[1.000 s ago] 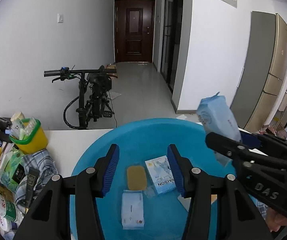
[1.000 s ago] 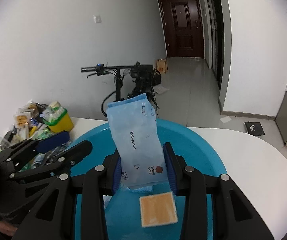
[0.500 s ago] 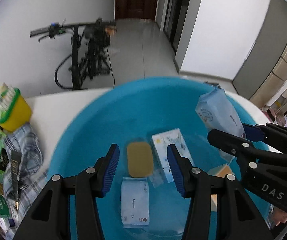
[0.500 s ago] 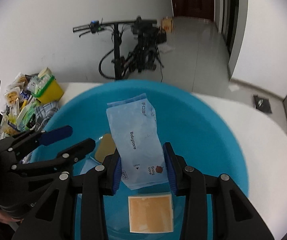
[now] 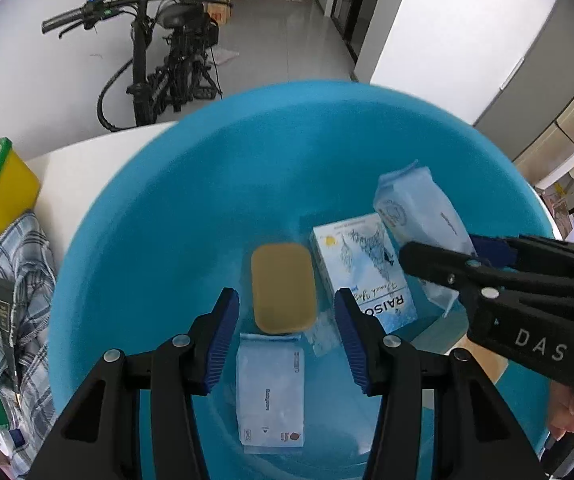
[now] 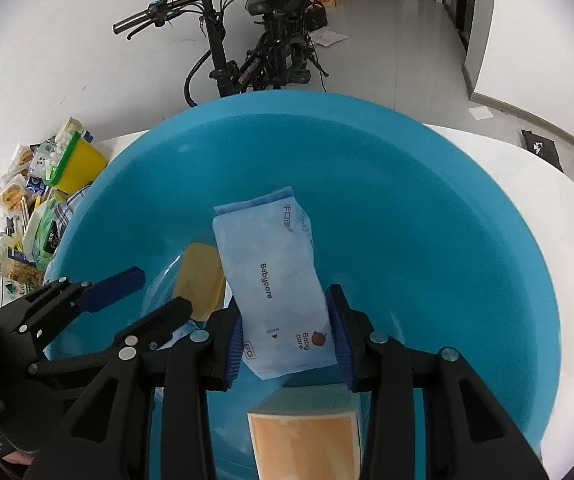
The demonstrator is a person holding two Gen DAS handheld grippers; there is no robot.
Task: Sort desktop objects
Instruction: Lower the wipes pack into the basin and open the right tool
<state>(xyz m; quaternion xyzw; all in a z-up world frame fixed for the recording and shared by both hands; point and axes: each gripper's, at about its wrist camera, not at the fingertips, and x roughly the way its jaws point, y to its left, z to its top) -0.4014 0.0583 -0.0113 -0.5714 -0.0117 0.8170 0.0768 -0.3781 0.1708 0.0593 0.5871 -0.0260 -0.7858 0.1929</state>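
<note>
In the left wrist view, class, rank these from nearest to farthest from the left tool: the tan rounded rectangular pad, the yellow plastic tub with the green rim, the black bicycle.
1. The tan rounded rectangular pad, in the blue plastic basin, just ahead of the left tool.
2. The yellow plastic tub with the green rim, on the table at far left.
3. The black bicycle, on the floor beyond the table.

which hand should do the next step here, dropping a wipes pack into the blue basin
Right. The right gripper is shut on the Babycare wipes pack and holds it over the blue basin; it only needs to release. The left gripper is open and empty above the tan soap bar.
</note>
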